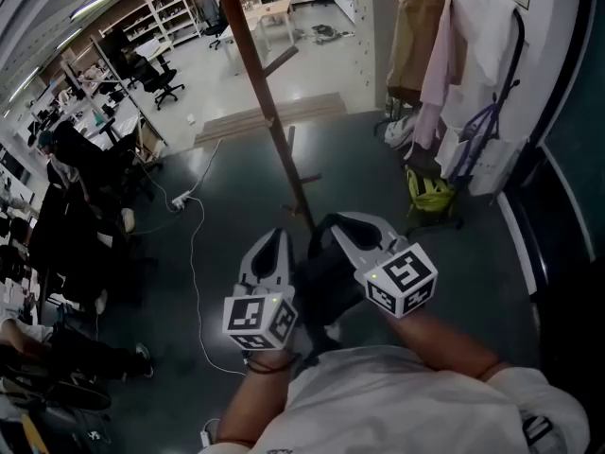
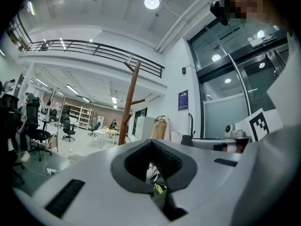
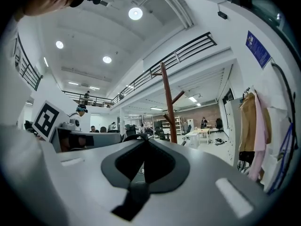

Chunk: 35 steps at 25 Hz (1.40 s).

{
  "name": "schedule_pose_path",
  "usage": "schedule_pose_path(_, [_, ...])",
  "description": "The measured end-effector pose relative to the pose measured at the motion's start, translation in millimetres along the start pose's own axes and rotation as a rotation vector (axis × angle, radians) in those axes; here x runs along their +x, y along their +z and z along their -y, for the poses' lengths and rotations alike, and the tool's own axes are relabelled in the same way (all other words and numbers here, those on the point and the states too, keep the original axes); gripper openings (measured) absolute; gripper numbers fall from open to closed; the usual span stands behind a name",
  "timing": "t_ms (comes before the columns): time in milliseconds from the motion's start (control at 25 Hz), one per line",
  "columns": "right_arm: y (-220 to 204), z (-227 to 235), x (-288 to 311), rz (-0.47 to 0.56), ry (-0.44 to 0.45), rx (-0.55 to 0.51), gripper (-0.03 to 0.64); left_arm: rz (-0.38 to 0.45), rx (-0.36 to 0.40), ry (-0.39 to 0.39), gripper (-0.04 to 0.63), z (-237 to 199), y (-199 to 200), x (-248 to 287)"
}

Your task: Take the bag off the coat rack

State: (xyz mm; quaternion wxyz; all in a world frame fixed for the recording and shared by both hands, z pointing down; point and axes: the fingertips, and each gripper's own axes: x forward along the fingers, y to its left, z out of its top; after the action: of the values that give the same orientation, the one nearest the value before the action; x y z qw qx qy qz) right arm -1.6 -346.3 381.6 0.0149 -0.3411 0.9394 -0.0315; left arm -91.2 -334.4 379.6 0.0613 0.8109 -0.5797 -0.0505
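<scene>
An open-plan office with a workshop feel: black swivel office chairs (image 1: 163, 77) beside long cluttered desks (image 1: 95, 102); white open shelving racks (image 1: 166, 12); a black-railed mezzanine walkway (image 2: 94, 47) overhead; tan and pink jackets (image 1: 423, 36) hanging by the wall.

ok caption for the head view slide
Left gripper and right gripper hold a dark bag by the wooden coat rack.

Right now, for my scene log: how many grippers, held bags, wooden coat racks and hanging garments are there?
Grippers: 2 (left gripper, right gripper)
Black bag, held: 1
Wooden coat rack: 1
Hanging garments: 3 (tan coat, pink garment, white garment)
Total: 7
</scene>
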Motion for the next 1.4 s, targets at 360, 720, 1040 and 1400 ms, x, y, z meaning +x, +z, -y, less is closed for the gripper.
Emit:
schedule_pose_path(360, [4.4,-27.3,-29.4,0.023,-0.017,0.023,0.021,0.004,0.025,-0.031,0.006,17.5,7.6,-29.7])
schedule_pose_path(720, [8.5,-89.1,-40.3,0.049,-0.120,0.015,0.022,-0.004,0.047,-0.139,0.006,6.8,20.2,-94.9])
schedule_pose_path(1040, [4.8,-144.3,-45.3,0.059,-0.205,0.042,0.021,-0.005,0.048,-0.161,0.006,-29.9,34.4,-161.0])
schedule_pose_path(1400, [3.4,-208.6,-46.8,0.059,-0.218,0.055,0.021,-0.013,0.040,-0.171,0.006,-50.0,31.2,-217.7])
